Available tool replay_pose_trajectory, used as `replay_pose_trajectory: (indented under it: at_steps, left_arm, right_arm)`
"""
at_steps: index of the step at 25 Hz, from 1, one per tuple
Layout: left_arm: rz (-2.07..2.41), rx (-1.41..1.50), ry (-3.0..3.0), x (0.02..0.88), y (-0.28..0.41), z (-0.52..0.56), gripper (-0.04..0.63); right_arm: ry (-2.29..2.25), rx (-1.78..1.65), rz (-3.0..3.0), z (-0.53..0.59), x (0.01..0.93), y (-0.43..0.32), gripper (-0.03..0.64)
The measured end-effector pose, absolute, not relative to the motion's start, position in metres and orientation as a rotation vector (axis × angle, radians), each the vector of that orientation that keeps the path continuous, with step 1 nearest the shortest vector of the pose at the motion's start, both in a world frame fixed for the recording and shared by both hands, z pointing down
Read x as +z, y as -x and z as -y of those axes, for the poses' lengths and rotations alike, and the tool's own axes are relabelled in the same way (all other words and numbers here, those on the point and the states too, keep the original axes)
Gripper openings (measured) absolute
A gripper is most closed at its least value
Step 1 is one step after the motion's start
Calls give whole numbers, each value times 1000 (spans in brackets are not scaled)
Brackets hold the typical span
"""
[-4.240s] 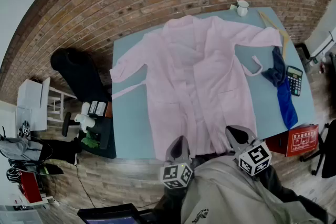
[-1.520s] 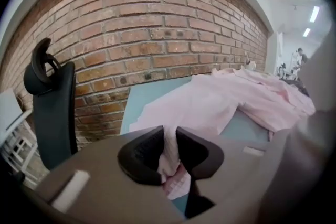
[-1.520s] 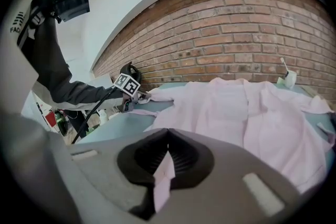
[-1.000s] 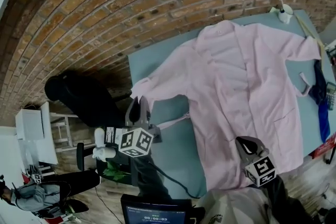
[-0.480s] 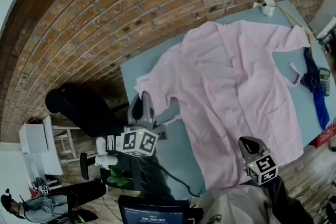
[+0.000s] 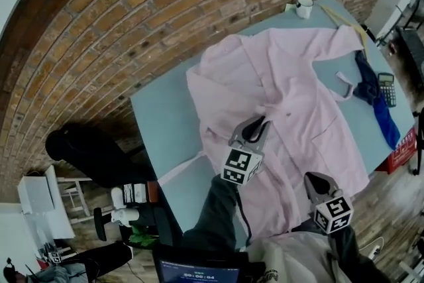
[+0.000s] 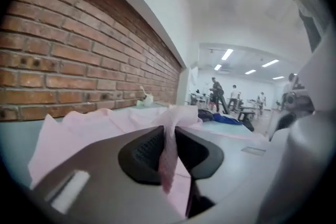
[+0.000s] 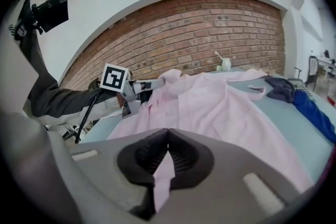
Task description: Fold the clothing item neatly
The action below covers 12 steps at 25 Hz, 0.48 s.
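Pink robe (image 6: 298,76) cloth is pinched in the left gripper's (image 6: 255,129) jaws, which have just eased slightly. The right gripper (image 6: 317,179) clamps the hem, with the robe spreading ahead of it.

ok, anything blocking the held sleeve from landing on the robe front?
Nothing visible. The left claw, jaws just eased open a little, pinches the sleeve over the bare robe; blue cloth, calculator and cup sit off at the table edges.
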<state>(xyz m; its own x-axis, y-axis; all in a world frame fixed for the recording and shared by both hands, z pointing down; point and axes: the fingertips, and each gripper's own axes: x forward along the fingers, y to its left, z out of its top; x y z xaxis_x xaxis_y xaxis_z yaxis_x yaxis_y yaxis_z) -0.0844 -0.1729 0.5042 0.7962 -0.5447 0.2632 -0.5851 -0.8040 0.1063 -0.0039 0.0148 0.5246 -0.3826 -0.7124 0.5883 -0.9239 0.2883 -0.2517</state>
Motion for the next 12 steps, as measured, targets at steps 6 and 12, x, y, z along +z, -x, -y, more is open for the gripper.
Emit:
replay_pose_trajectory:
  at_steps: [6,12]
  left_arm:
    - [767,591,-2858,529,60,107,296]
    - [1408,459,-2671,488,85,81,8]
  right_arm:
    - [-1472,830,2239,-21,533,-29,3]
    - [-1236,751,2402,-17,521,-40,3]
